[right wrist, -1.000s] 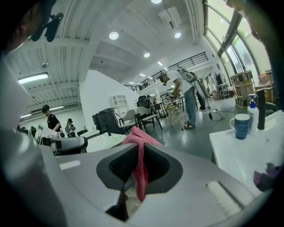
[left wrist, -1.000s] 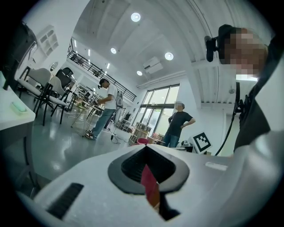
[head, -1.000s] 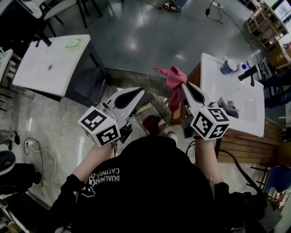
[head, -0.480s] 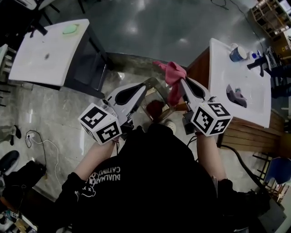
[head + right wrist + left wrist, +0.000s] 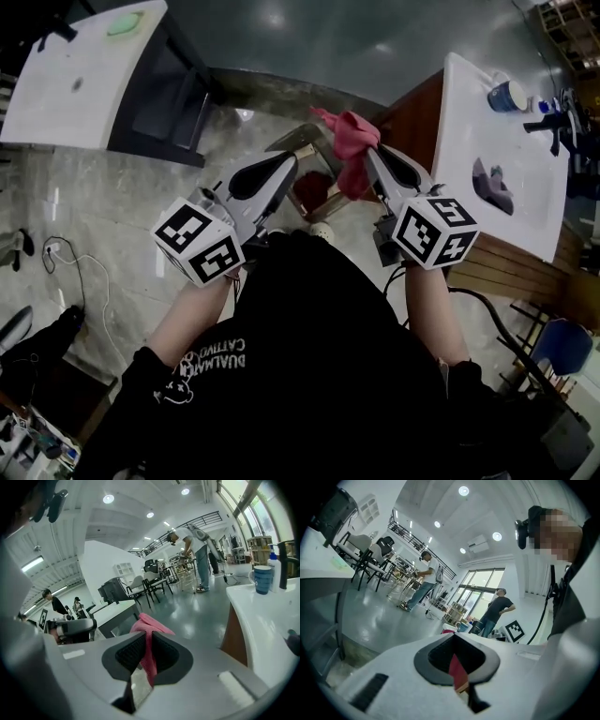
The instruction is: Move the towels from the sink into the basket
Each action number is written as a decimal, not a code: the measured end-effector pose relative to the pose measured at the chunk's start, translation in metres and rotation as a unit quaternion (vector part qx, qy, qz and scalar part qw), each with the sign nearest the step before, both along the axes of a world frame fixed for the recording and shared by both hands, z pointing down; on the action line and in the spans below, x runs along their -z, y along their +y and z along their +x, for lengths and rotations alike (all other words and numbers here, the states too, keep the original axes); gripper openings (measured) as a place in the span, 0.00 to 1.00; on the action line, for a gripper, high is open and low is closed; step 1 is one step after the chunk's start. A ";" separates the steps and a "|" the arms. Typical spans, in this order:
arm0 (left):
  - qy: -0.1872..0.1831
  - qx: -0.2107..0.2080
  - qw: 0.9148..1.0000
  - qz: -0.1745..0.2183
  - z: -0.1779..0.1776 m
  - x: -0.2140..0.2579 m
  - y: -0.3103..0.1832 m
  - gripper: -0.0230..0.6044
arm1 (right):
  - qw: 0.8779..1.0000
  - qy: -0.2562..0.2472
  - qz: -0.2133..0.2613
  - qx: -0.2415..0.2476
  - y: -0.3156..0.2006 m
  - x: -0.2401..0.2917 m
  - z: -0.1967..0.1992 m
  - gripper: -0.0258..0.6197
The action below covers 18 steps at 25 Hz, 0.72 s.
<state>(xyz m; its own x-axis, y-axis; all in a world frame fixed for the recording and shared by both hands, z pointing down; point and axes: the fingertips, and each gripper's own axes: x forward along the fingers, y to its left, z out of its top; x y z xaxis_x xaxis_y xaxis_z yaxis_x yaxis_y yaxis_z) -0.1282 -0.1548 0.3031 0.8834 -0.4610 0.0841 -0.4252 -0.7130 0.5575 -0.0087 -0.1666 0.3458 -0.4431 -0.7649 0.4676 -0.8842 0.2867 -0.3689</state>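
Observation:
My right gripper (image 5: pixel 370 150) (image 5: pixel 146 637) is shut on a pink towel (image 5: pixel 352 141) (image 5: pixel 150 623), which bunches past the fingertips and hangs down between the pads. It hangs over the basket (image 5: pixel 298 153) on the floor, where a dark red towel (image 5: pixel 309 192) lies. My left gripper (image 5: pixel 286 161) (image 5: pixel 452 637) is beside it to the left, tips together and holding nothing; a red sliver shows through the slit behind them. A dark purple towel (image 5: pixel 492 180) lies in the white sink (image 5: pixel 469 103) (image 5: pixel 262 616) at the right.
A blue cup (image 5: pixel 511 94) (image 5: pixel 262 579) and a black faucet (image 5: pixel 558 127) stand on the sink top. A white table (image 5: pixel 84 75) stands at the far left, with a cable (image 5: pixel 84 291) on the floor. Several people stand far off in the hall.
Both grippers have sunk, the right one still holding the pink towel. The basket now shows larger and right under the towel.

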 end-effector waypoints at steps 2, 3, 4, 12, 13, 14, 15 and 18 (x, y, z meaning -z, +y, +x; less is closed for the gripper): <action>-0.004 0.004 1.000 -0.012 0.005 -0.009 0.003 0.04 | 1.000 -0.002 -0.013 0.003 0.004 -0.010 0.003 0.12; -0.005 0.006 1.000 -0.018 0.007 -0.014 0.004 0.04 | 1.000 -0.003 -0.019 0.004 0.005 -0.016 0.005 0.12; -0.006 0.007 1.000 -0.023 0.008 -0.018 0.004 0.04 | 1.000 -0.004 -0.024 0.004 0.005 -0.023 0.006 0.12; -0.027 0.007 0.998 -0.048 0.015 -0.074 0.003 0.04 | 0.997 0.000 -0.067 0.026 -0.001 -0.080 0.003 0.12; -0.030 0.008 0.998 -0.052 0.016 -0.084 0.003 0.04 | 0.997 0.001 -0.072 0.030 -0.001 -0.088 0.002 0.12; -0.033 0.009 0.998 -0.056 0.017 -0.094 0.003 0.04 | 0.996 0.001 -0.078 0.034 -0.002 -0.097 0.002 0.12; -0.036 0.010 0.997 -0.060 0.017 -0.103 0.002 0.04 | 0.996 0.001 -0.083 0.036 -0.003 -0.106 0.002 0.12; -0.044 0.014 0.996 -0.075 0.018 -0.130 0.003 0.04 | 0.995 -0.003 -0.095 0.036 -0.006 -0.134 0.004 0.12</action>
